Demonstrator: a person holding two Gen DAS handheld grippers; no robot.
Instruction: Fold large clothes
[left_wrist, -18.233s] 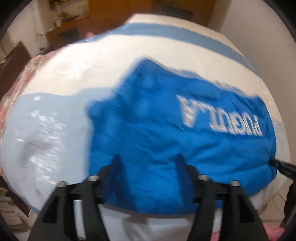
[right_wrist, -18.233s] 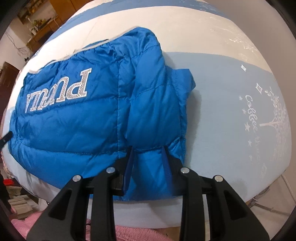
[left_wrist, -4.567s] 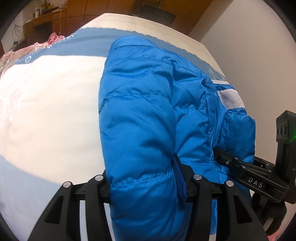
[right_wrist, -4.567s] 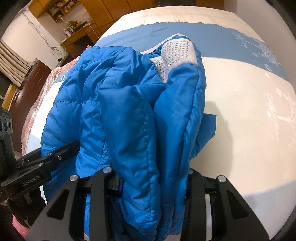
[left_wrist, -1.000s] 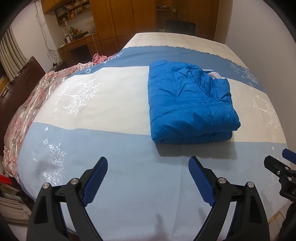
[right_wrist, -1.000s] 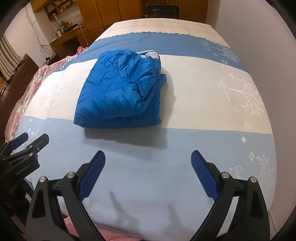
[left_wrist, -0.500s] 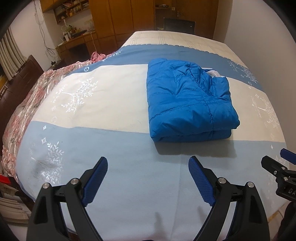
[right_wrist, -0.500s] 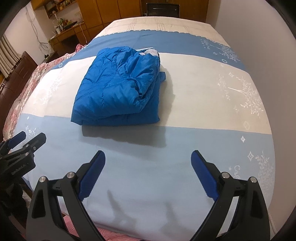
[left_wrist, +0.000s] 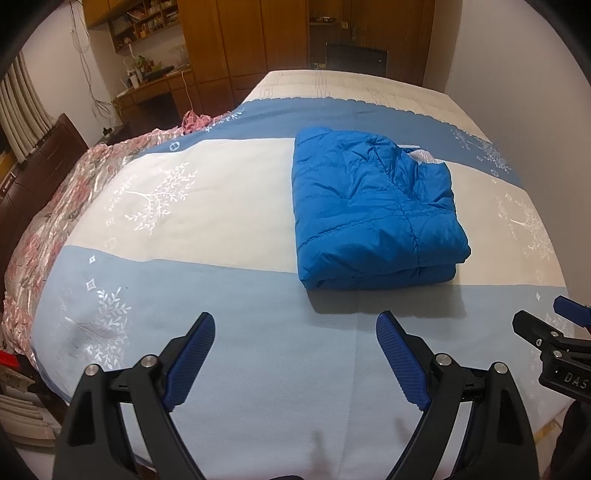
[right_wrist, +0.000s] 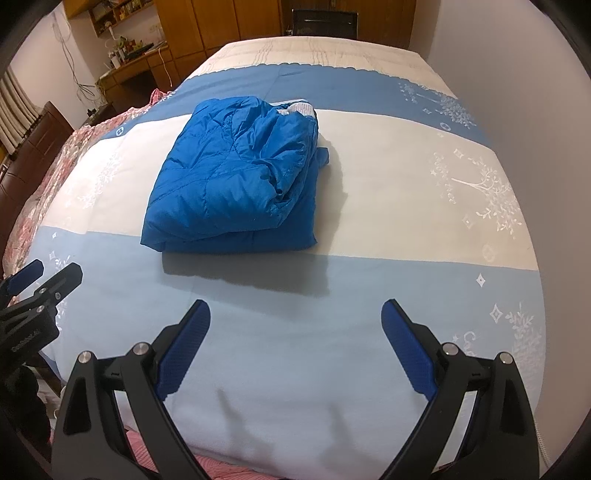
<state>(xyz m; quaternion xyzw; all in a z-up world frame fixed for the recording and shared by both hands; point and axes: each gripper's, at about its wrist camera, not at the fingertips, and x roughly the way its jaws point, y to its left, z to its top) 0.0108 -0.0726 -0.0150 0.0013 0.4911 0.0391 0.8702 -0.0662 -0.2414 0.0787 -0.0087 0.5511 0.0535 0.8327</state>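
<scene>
Below me lies the wide bed (left_wrist: 229, 369), spread with a banded cover in pale blue, cream and deeper blue, stitched with white trees. On the cream band sits the folded bright blue quilted puffer jacket (left_wrist: 369, 214), squared up. A pink floral satin quilt (left_wrist: 48, 221) drapes over the bed's left edge.

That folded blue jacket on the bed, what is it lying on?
The blue jacket rests on the bedspread, mostly on its cream band, its near edge at the pale blue band. The spread's pattern directly beneath is covered.
</scene>
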